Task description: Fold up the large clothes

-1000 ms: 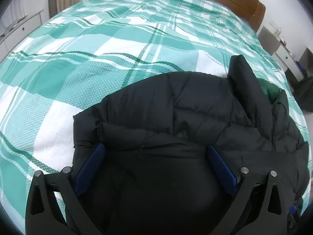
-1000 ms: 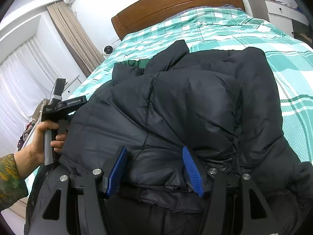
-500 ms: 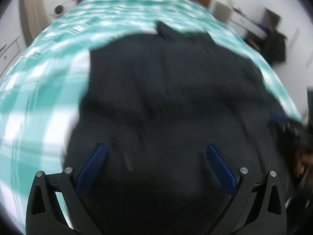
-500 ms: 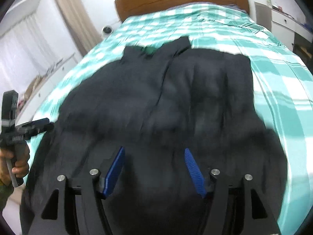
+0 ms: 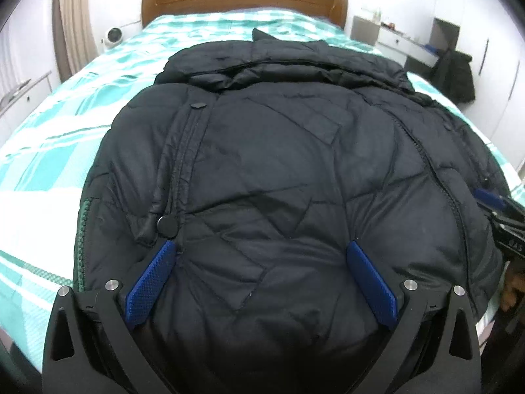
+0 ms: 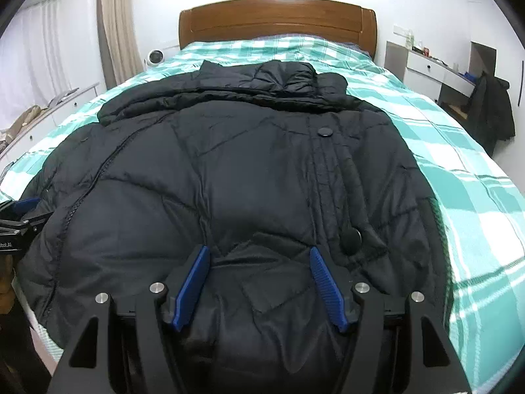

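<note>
A large black quilted puffer jacket (image 5: 279,151) lies spread front up on the bed, collar toward the headboard; it also fills the right wrist view (image 6: 229,170). My left gripper (image 5: 261,249) is open, blue pads wide apart, over the jacket's near hem on the left side. My right gripper (image 6: 261,252) is open, pads closer together, with puffy hem fabric bulging between them; I cannot tell whether the pads touch it. The right gripper shows at the right edge of the left wrist view (image 5: 492,198), and the left gripper at the left edge of the right wrist view (image 6: 23,205).
The bed has a green and white plaid cover (image 6: 459,151) and a wooden headboard (image 6: 275,19). A white desk (image 6: 436,69) with a dark coat on a chair (image 6: 492,111) stands right. Curtains (image 6: 115,26) and a low white cabinet (image 6: 65,98) are left.
The jacket went from a bunched heap to lying spread flat, front up. Both grippers swung to face the headboard from the foot of the bed and stayed open.
</note>
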`<state>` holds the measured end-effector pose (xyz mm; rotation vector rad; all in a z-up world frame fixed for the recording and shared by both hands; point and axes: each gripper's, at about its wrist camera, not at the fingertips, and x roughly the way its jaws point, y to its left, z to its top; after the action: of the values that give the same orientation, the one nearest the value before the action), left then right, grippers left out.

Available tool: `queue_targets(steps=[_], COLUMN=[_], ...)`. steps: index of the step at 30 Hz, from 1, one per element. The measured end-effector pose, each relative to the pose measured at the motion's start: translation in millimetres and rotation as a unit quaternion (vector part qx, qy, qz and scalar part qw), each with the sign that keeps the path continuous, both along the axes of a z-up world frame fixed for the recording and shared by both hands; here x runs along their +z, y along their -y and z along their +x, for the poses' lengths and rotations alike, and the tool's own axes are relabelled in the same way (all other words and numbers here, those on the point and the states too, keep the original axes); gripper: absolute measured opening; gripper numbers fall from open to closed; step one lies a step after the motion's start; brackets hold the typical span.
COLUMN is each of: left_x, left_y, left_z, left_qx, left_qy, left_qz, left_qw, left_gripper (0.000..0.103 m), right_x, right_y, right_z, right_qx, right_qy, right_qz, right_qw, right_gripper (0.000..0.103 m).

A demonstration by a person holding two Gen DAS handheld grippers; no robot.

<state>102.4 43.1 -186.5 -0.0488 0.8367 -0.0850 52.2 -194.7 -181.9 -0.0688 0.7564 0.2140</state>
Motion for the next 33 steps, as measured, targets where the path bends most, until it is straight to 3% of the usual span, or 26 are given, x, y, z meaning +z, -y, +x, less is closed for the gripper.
queue_targets(steps=[33], left_x=[-2], left_y=[9], left_z=[-14], left_qx=[0.010], left_qy=[0.005], left_qz=[0.024], left_qw=[0.9997], left_gripper=[0.102], right_x=[-6], right_y=[-5], right_z=[-19], right_qx=[-0.007], right_qy=[0.041], right_qz=[-0.028], right_qw=[0.999], right_gripper=[0.065])
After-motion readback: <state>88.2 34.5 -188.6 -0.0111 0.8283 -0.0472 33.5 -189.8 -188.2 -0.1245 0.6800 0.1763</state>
